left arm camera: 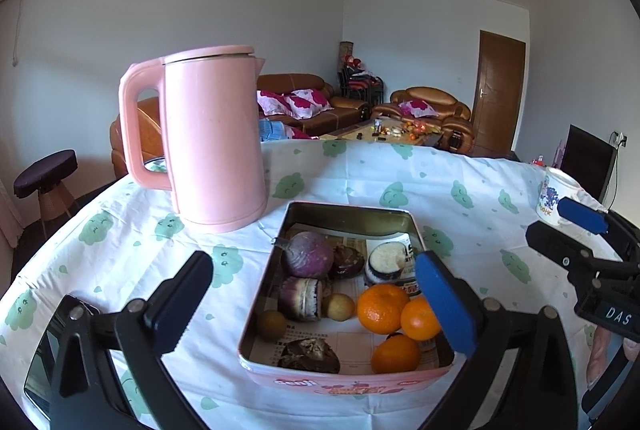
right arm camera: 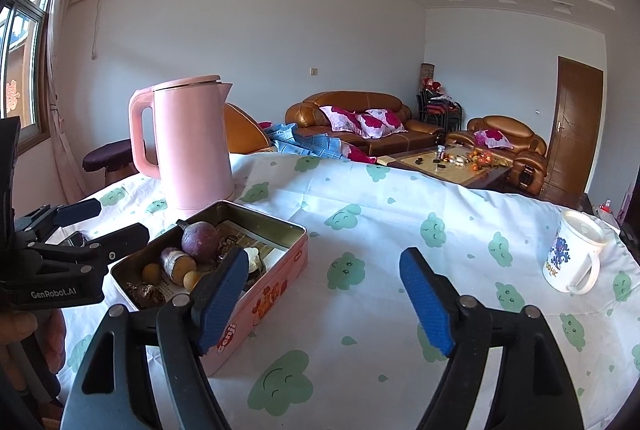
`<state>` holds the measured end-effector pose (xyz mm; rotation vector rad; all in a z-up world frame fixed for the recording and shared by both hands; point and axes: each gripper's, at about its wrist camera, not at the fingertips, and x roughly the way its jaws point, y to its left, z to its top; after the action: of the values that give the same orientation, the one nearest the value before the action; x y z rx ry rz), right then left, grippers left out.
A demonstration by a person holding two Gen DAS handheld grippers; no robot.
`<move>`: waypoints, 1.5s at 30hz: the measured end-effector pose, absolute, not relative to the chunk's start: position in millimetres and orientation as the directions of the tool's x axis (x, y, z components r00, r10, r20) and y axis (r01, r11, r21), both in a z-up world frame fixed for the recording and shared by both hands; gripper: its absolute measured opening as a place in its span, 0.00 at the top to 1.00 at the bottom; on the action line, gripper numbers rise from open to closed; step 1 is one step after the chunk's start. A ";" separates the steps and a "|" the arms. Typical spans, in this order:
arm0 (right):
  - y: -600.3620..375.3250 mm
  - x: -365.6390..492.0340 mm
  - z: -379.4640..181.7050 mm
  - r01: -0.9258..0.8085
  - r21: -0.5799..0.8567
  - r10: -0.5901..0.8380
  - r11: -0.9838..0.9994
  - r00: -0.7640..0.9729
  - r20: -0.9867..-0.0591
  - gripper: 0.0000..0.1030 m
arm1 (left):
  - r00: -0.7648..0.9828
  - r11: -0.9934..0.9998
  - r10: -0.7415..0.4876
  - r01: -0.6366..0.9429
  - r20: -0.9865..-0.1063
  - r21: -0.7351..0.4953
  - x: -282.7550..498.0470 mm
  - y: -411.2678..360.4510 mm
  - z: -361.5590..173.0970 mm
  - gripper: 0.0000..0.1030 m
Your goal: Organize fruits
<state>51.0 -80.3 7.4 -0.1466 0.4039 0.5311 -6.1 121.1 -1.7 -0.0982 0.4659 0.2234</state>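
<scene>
A pink tin [left arm camera: 344,376] of mixed produce sits toward the near edge of a table [left arm camera: 120,242] draped in a cloud-print cloth, a pink kettle [left arm camera: 212,137] standing just behind its left corner. The left gripper [left arm camera: 316,304] hangs over the tin's near end with its jaws spread as wide as they go, nothing between the pads; the right gripper [right arm camera: 324,300] hovers beside the tin's right wall, also released and empty. Inside the tin, three oranges [left arm camera: 382,308] crowd the near right corner, touching one another. A purple round root [left arm camera: 308,254] lies toward the far left, with a cut eggplant piece [left arm camera: 386,262] at the far right. The oranges look firm, light and smooth-skinned, likely to roll or slip under a pinch off centre; a hold across the widest part of the topmost one seems safest. The dark, wrinkled items [left arm camera: 310,350] at the near wall look soft and easily crushed. A white mug [right arm camera: 576,258] stands well apart near the right edge.
</scene>
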 end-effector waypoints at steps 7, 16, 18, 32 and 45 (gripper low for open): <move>-81.8 48.6 5.7 -0.517 -0.022 0.464 0.856 0.785 -0.411 0.23 | 0.871 0.972 0.196 -0.233 -0.451 -0.027 -7.3 115.7 -0.9 0.00; -86.0 47.6 3.2 -0.510 -0.007 0.463 0.860 0.786 -0.409 0.23 | 0.870 0.974 0.193 -0.226 -0.453 -0.020 -8.1 113.8 -0.4 0.00; -87.5 47.5 2.7 -0.510 -0.006 0.464 0.860 0.787 -0.407 0.23 | 0.871 0.976 0.190 -0.219 -0.452 -0.012 -8.2 111.5 0.2 0.00; -99.8 48.7 2.9 -0.486 0.003 0.450 0.874 0.806 -0.385 0.23 | 0.872 0.978 0.198 -0.205 -0.448 0.032 -6.9 97.1 4.1 0.00; -102.9 47.3 1.2 -0.485 -0.001 0.446 0.875 0.806 -0.389 0.23 | 0.860 0.973 0.211 -0.228 -0.465 0.020 -2.1 101.2 -0.1 0.00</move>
<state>47.3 -102.9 1.2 -0.1023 0.3907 0.4989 -2.1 101.2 -0.1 -0.0360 0.4837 0.2303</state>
